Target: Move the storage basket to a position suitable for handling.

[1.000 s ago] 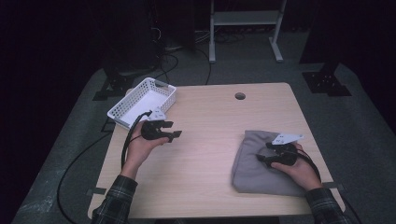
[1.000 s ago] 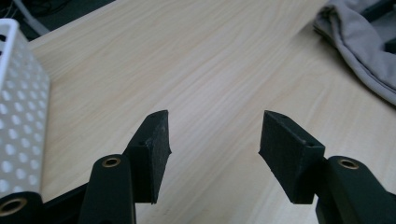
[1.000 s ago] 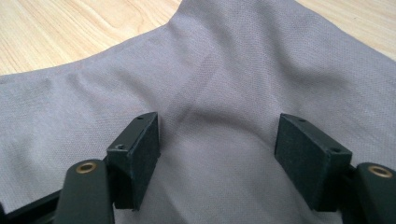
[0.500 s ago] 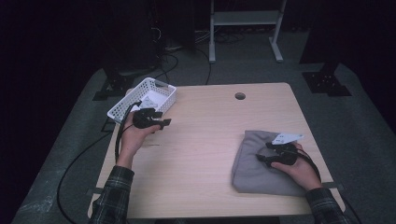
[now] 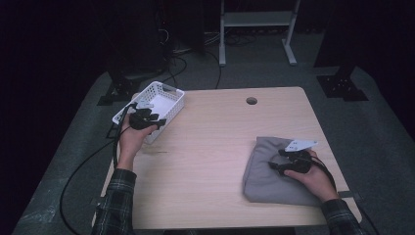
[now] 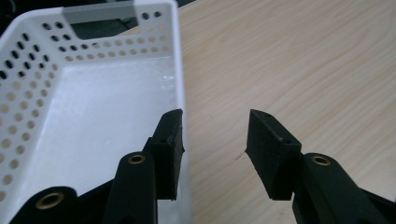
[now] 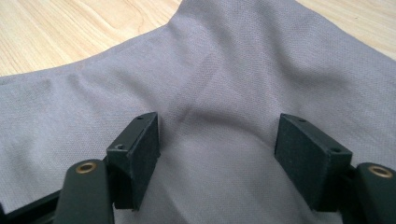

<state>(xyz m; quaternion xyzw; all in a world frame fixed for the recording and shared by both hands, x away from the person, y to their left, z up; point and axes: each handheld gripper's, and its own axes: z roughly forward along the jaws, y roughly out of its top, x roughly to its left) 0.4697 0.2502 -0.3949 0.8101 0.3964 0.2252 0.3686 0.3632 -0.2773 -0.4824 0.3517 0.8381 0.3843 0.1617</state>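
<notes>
A white perforated basket stands empty at the table's far left corner. My left gripper hovers at its near right wall. In the left gripper view the basket's rim runs down beside the left pad, and the left gripper has bare wood in its gap. Its jaws have just been closing and nothing is pinched. A folded grey cloth lies at the front right. My right gripper rests on it. In the right gripper view the right gripper is spread over a soft crease in the cloth.
The wooden table has a round cable hole near its far edge. A black cable trails off the left side from my left gripper. Dark stands and a white frame sit on the floor beyond the table.
My left hand has carried its gripper left and away from me, from the open tabletop to the basket's wall, and its jaws have narrowed. The right hand has stayed on the cloth.
</notes>
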